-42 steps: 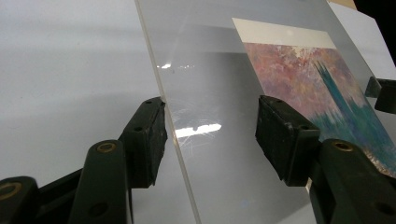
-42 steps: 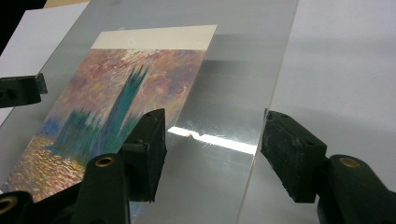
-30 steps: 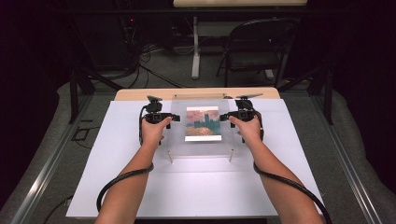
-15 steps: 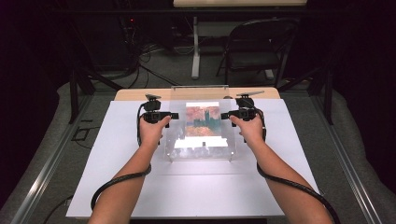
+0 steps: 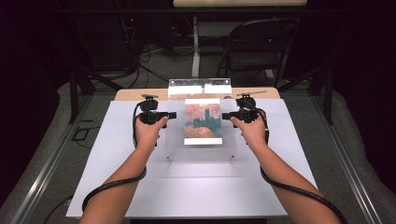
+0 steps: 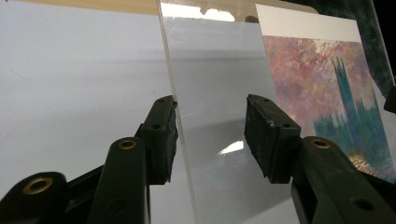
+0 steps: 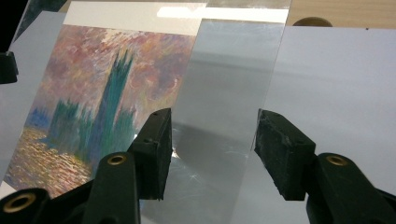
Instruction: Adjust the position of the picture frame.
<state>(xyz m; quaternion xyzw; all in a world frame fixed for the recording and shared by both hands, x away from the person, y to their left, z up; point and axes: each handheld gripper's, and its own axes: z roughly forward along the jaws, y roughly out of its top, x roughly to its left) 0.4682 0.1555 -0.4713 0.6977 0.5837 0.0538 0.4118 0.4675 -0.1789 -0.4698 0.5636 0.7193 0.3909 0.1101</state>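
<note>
A clear acrylic plate stands tilted over the white table top, its far edge raised and glinting. A painting print of green towers under a pink sky lies on it. My left gripper is at the plate's left edge and my right gripper at its right edge. In the left gripper view the plate runs between the jaws of the left gripper, which stand apart, its edge against one pad. In the right gripper view the jaws of the right gripper also stand apart around the plate, beside the print.
The white board covers a wooden table that shows at the far edge. A folding chair and a table leg stand beyond it. Cables trail from both grippers along the forearms.
The plate's far edge has risen, so the plate and print now tilt more steeply toward me. Both hands have stayed at the plate's sides and shifted slightly.
</note>
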